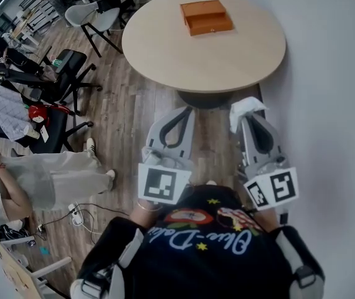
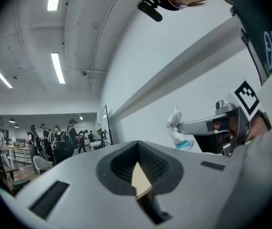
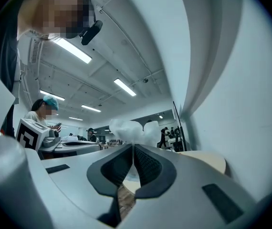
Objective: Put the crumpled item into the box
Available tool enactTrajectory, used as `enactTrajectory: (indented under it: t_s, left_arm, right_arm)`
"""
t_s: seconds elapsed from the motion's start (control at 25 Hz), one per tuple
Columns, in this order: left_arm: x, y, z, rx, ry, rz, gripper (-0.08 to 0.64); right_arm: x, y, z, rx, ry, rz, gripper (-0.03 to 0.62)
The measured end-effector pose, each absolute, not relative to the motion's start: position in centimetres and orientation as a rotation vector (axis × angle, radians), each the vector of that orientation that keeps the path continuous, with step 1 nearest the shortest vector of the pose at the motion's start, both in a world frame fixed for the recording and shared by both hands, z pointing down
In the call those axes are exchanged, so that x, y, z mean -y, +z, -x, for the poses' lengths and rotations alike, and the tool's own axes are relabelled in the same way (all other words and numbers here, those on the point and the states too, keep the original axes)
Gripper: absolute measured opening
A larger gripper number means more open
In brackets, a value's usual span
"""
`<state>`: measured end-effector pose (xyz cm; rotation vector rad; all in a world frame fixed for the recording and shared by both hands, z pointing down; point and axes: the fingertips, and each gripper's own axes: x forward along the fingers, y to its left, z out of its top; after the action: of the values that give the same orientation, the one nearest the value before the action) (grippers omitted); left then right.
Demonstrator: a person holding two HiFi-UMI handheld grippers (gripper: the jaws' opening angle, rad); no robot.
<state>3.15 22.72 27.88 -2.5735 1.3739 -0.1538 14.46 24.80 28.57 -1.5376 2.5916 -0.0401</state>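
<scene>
The right gripper (image 1: 243, 118) had its jaws pinched on the crumpled item (image 1: 247, 106), a white wad sticking out past the jaw tips. In the right gripper view the dark ribbed pads (image 3: 148, 163) pressed in on the wad's lower part, w/ the rest puffing up above them. From the left gripper view a bit of blue showed on the wad's underside.

The left gripper (image 1: 187, 111) had its jaws pressed together at the tips w/ nothing btwn them. Only a sliver of beige showed through the gap lower down. Both grippers were held out in front of the person, side by side but apart, pointing toward the worktop (image 1: 227, 61). They were over the wood floor (image 1: 127, 117), just short of the worktop's near edge, so the wad wasn't over the worktop.

The box (image 1: 206, 17), orange, sat toward the worktop's far edge, a little left of centre and well apart from the wad. Couldn't tell whether it was open. The rest of the round worktop was bare beige.

Each gripper's marker cube (image 1: 164, 184) sat close to the person's chest. Off to the left were a black chair (image 1: 65, 67), a white chair (image 1: 99, 17) and a seated person (image 1: 34, 179).
</scene>
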Motion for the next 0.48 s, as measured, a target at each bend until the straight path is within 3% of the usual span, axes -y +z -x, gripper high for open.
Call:
enactTrajectory:
  t_s: [0.48]
  left_arm:
    - [-22.0, 28.5, -2.4, -1.517, -0.2, 2.546, -0.014]
  right_arm:
    - [-23.7, 29.8, -15.7, -2.593, -0.105, 1.483, 0.008]
